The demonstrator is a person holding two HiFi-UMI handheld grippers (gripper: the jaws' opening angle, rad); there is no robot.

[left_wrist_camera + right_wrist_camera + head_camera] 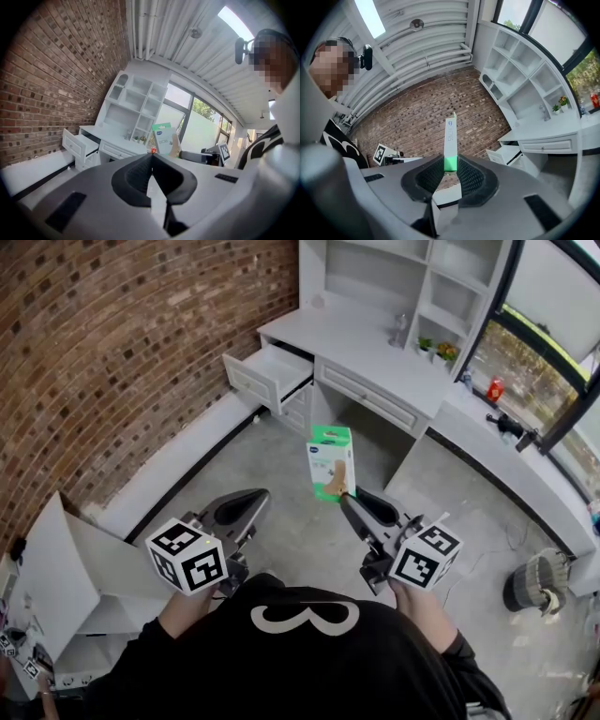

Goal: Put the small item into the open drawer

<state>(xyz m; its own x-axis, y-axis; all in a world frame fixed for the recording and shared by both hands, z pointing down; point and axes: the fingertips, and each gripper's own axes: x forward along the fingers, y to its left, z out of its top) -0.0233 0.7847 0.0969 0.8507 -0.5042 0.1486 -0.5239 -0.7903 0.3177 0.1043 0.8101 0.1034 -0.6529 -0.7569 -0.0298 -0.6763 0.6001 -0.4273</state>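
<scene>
In the head view the person stands on the concrete floor (281, 521), well short of the white desk (375, 357), whose open drawer (267, 371) juts out at the desk's left end beside the brick wall (122, 352). The right gripper (345, 495) holds a small green-and-white box (331, 462) upright by its lower edge, lifted in front of the body and well apart from the open drawer, probably so that it rides clear of the floor on the way over. Both forearms reach forward from the torso, the left hand (185, 604) and right hand (415, 599) wrapped round the handles at about the same height. The left gripper (242, 507) points toward the drawer with nothing in it, seemingly just held out of the way. In the left gripper view its jaws meet at the tips, closed on nothing; past them the box shows its printed face, to the right of the open drawer and nearer the camera. In the right gripper view the box appears edge-on as a thin strip rising from between the jaws, whose pads clamp the green bottom end, parted only by the box's thickness; a narrow grip low down leaves most of the box free to go in first. The open drawer lies off to the right of the box, far beyond it.
</scene>
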